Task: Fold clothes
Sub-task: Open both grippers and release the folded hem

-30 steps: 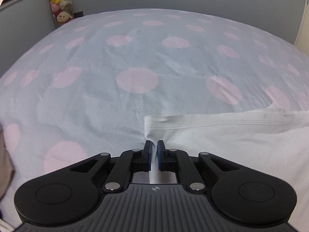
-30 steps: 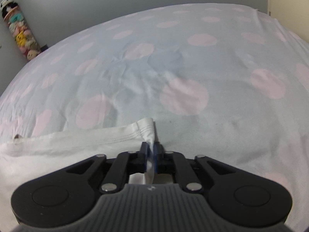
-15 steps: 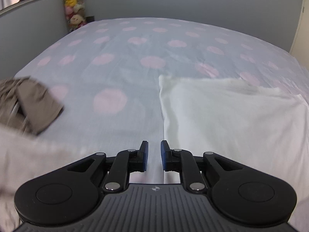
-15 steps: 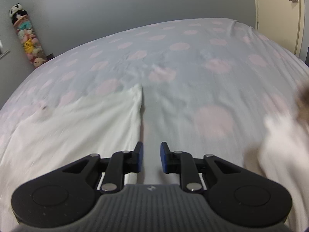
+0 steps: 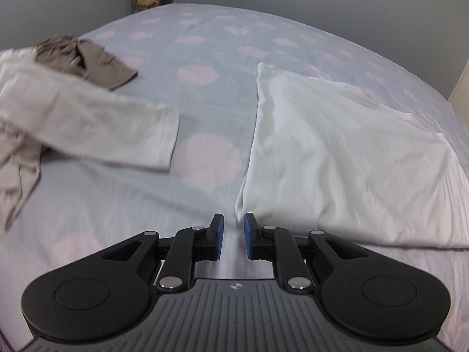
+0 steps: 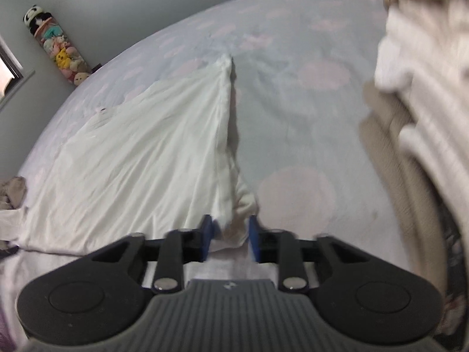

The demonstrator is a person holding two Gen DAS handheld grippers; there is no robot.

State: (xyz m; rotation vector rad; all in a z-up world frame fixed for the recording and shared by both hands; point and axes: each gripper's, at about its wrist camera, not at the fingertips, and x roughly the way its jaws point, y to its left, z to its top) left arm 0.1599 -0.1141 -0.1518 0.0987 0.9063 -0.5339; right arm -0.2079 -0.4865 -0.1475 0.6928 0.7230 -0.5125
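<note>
Lying flat on the bed (image 5: pixel 205 38), a white garment (image 5: pixel 337 158) spreads across the right half of the left wrist view, its straight left edge running from the near centre away toward the far side. The bed's cover is pale grey-blue with pink dots. The left tool (image 5: pixel 233 233) hangs over bare sheet just beside the garment's near-left corner, its blue pads (image 5: pixel 218 231) standing a little apart with nothing between them.

From the right wrist view the same white garment (image 6: pixel 146 152) fans out to the left, and its right edge rises in a ridge running from the far point down to the near centre. The right tool (image 6: pixel 230 236) sits at that near end with its jaws closing; a bunched fold of the white cloth lies between the pads (image 6: pixel 206 233), though the blur hides whether they press it yet.

A beige long-sleeved top (image 5: pixel 88 123) lies to the left in the left wrist view, one sleeve reaching toward the centre, well apart from the white garment. A crumpled brown garment (image 5: pixel 88 58) lies at its far end, touching it. More pale and beige clothes (image 6: pixel 419 117) are heaped at the right edge of the right wrist view, blurred. Stuffed toys (image 6: pixel 58 50) hang in the far left corner against the grey wall.
</note>
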